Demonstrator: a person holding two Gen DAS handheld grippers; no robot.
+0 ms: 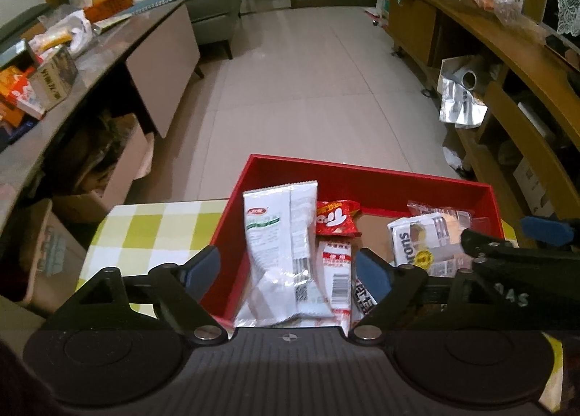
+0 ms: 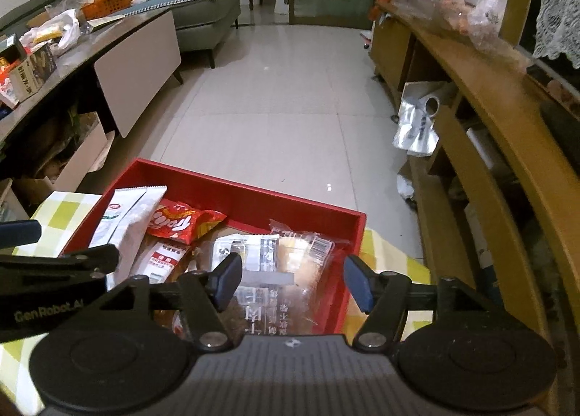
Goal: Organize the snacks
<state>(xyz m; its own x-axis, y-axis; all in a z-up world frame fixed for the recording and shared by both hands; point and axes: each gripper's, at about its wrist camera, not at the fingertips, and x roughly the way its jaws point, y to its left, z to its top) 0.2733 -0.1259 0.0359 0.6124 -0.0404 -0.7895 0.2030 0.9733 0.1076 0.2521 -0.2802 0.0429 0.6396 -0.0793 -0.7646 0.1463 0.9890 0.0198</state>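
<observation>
- The desk (image 1: 152, 224), under a green-and-white checked cloth, carries a red box (image 1: 366, 177) that sits on its right part; the box's far wall reaches past the desk's far edge in both views.
- Left claw (image 1: 290, 269): released, its blue pads spread wide above the box's left half, pressing on nothing, though packets lie below the gap between them.
- At the box's left end a tall white packet with green print (image 1: 279, 234) leans, its top edge rising above the box wall.
- Just right of it lies a small red snack bag (image 1: 335, 222), its corner tucked against the white packet.
- Below the red bag, a narrow white-and-red packet (image 1: 337, 271) lies lengthwise; a black-and-white wrapper (image 1: 364, 298) peeks out beside it.
- Bare brown cardboard floor shows in the box's middle.
- In the right half lie clear wrapped pastries (image 2: 290, 263), touching one another, print facing up.
- Right claw (image 2: 293, 282): released, pads apart above those pastries, not pressing them.
</observation>
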